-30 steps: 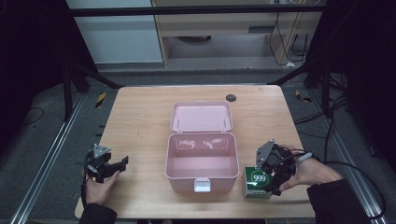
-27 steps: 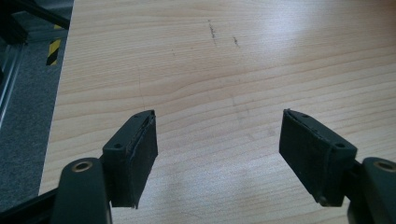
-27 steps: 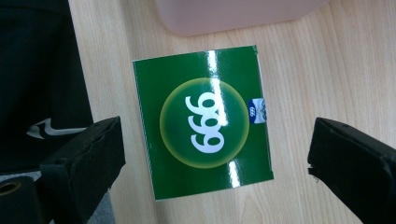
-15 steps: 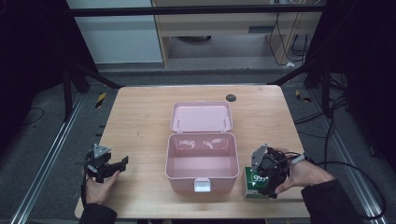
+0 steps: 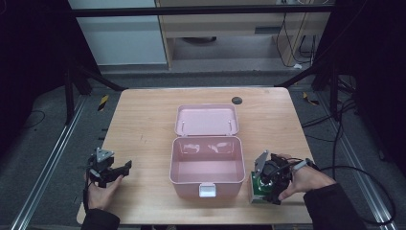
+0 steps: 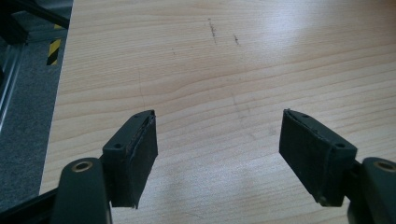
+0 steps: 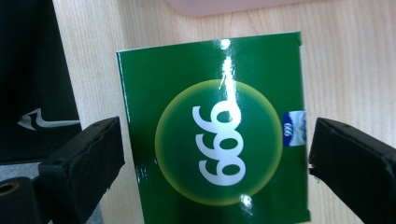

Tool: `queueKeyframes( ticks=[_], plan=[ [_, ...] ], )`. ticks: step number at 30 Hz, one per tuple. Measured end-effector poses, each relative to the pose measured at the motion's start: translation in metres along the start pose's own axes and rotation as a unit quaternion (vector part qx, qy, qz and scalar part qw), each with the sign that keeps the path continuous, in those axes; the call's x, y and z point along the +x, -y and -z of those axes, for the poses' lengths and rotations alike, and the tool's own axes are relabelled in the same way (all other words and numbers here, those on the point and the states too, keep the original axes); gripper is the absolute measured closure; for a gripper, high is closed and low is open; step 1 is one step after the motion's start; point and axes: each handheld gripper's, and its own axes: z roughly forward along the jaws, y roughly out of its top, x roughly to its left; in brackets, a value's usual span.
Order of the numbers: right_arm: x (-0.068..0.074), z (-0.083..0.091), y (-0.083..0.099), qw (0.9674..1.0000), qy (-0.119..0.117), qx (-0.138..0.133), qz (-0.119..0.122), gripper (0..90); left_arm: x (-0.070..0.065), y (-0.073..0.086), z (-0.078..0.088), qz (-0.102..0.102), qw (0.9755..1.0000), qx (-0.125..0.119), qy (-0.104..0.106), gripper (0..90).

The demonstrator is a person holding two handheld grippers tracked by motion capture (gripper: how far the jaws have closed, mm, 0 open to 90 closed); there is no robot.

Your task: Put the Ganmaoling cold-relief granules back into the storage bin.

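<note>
A pink box [image 5: 206, 165] stands open at the table's middle front, its lid [image 5: 206, 120] laid back flat behind it. Right of it a green carton [image 5: 258, 190] marked 999 lies flat on the wood. My right gripper [image 5: 267, 184] hovers right above it, open, its jaws straddling the green carton [image 7: 215, 135] at both sides without touching. My left gripper [image 5: 117, 172] rests near the table's front left corner, open, with bare wood between its pads [image 6: 140, 149].
A small dark round spot [image 5: 236, 100] marks the table's far right. The table [image 5: 143, 120] edge runs along the left of the left gripper view, with grey floor and a yellow-black strip [image 6: 55, 50] beyond.
My right gripper has slid left and down over the green carton, covering most of it in the high view. The left gripper has not moved.
</note>
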Motion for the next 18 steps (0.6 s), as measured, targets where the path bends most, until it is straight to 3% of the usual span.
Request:
queueKeyframes(
  ticks=[18],
  plan=[
    [-0.004, -0.017, 0.003, 0.9998, -0.017, 0.01, -0.005, 10.5, 0.0, 0.0, 0.0, -0.001, 1.0, 0.001, -0.001, 27.2]
  ],
)
